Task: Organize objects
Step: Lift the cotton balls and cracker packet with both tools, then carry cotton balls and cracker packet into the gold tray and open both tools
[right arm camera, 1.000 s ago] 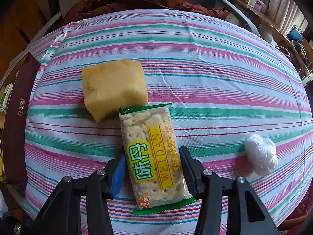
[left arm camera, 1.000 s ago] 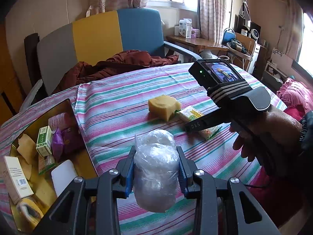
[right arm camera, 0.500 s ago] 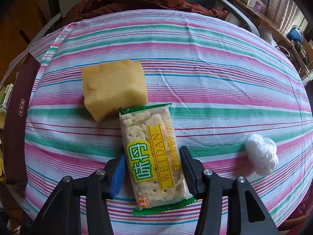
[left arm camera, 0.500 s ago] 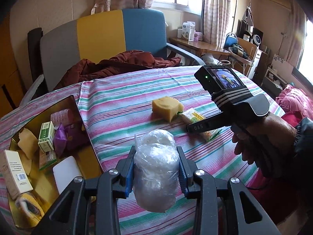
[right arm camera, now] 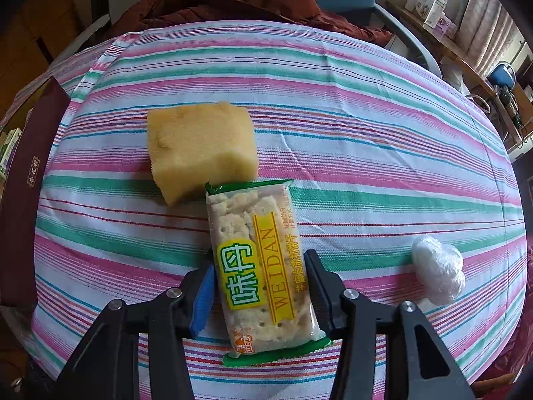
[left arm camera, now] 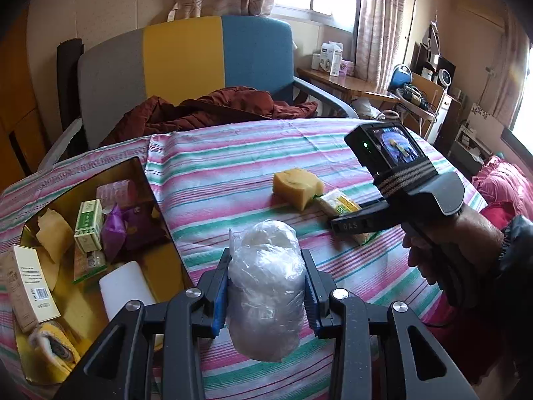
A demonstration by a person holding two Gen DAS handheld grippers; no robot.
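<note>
My left gripper (left arm camera: pixel 265 295) is shut on a white bundle wrapped in clear plastic (left arm camera: pixel 266 295) and holds it above the striped tablecloth, to the right of the gold box (left arm camera: pixel 156 266). My right gripper (right arm camera: pixel 261 288) is shut on a cracker packet (right arm camera: pixel 258 266) that lies on the cloth; the packet's far end touches a yellow sponge (right arm camera: pixel 200 148). In the left wrist view the right gripper (left arm camera: pixel 353 225) sits over the packet (left arm camera: pixel 336 201) beside the sponge (left arm camera: pixel 296 186). A second plastic-wrapped bundle (right arm camera: pixel 438 268) lies to the right of the packet.
The gold box holds several items: a green and white carton (left arm camera: pixel 87 225), purple wrappers (left arm camera: pixel 123 226), a white block (left arm camera: pixel 125 288), a tan box (left arm camera: pixel 31 285). A dark red coat (left arm camera: pixel 213 108) lies on the chair (left arm camera: pixel 186 56) behind the table.
The left gripper has risen and pulled back a little with the bundle. The right gripper and the cracker packet have not moved.
</note>
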